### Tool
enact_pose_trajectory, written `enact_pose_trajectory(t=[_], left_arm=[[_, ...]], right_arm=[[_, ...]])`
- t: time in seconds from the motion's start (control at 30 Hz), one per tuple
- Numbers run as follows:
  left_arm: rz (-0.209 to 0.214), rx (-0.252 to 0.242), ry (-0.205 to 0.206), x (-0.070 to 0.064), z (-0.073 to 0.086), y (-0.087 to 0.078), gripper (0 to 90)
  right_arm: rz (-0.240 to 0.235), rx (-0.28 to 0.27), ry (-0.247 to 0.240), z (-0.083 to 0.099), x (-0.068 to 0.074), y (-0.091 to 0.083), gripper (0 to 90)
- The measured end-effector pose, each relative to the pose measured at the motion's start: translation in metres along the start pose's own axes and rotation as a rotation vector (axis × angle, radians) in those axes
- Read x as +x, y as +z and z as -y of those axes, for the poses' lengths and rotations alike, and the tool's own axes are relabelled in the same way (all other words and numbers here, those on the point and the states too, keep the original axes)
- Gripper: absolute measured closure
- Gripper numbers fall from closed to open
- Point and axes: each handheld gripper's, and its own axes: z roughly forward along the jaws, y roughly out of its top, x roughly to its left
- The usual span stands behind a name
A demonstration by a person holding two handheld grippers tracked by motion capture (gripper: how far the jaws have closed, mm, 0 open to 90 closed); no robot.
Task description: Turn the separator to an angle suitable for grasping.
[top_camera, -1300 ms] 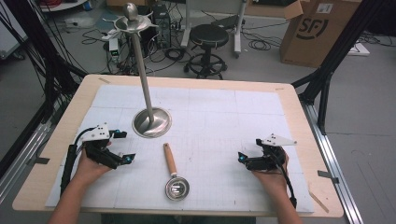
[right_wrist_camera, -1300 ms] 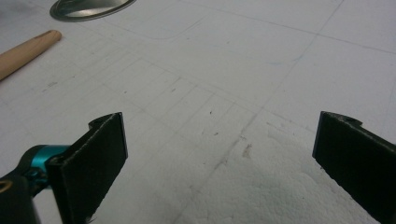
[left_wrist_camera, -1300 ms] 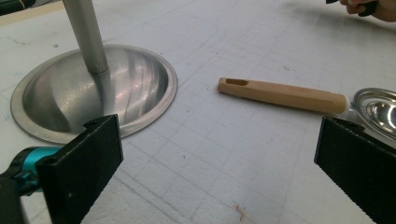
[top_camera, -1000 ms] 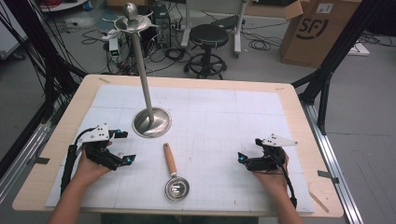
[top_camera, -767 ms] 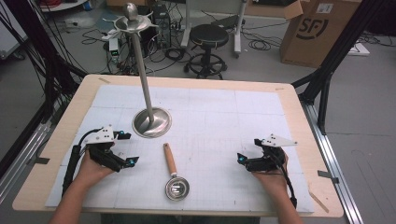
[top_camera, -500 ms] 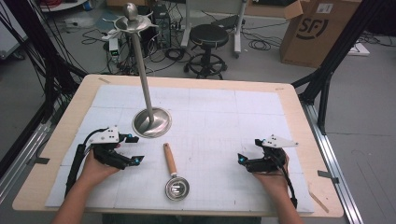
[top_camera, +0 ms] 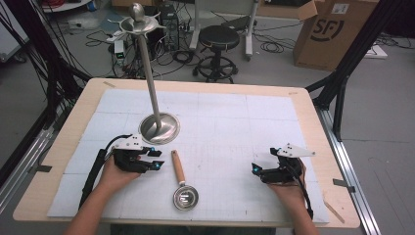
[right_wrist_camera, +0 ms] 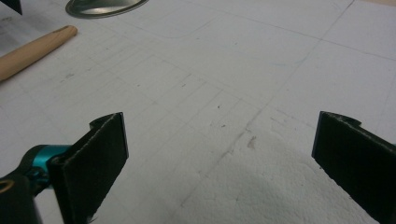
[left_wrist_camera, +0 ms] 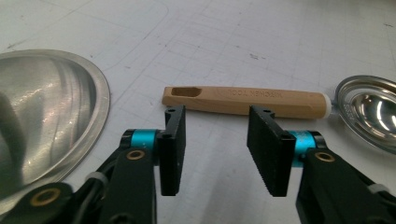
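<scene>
Scoop point(top_camera: 182, 183), steel bowl with wooden handle point(left_wrist_camera: 247, 101), lying flat on the white mat of the counter point(top_camera: 313, 117), handle end pointing toward the round base of the tall metal stand point(top_camera: 159, 128), bowl toward the near edge. Left claw point(left_wrist_camera: 215, 149), jaws parted and empty, low over the mat just beside the handle, not touching it. Right claw point(right_wrist_camera: 219, 163), jaws spread wide and holding nothing, well apart from the scoop on the counter's right side.
</scene>
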Motion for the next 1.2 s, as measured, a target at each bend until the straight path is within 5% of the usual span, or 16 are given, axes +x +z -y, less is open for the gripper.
enact_pose_trajectory(t=[0.5,0.63,0.9,1.2], left_arm=[[0.056,0.016,0.021,-0.005,-0.004,0.005,75.6],[0.081,0.040,0.053,-0.009,-0.004,0.008,81.1],[0.191,0.051,0.083,-0.017,-0.005,0.015,88.4],[0.241,0.102,0.131,-0.030,-0.008,0.034,89.7]], right_arm=[[0.005,0.009,-0.001,0.001,0.000,-0.001,2.3],[0.002,0.005,0.000,0.001,0.000,-0.001,2.3],[0.003,0.003,0.001,0.001,-0.001,0.000,2.3],[0.001,0.005,0.002,0.001,-0.001,0.000,2.3]])
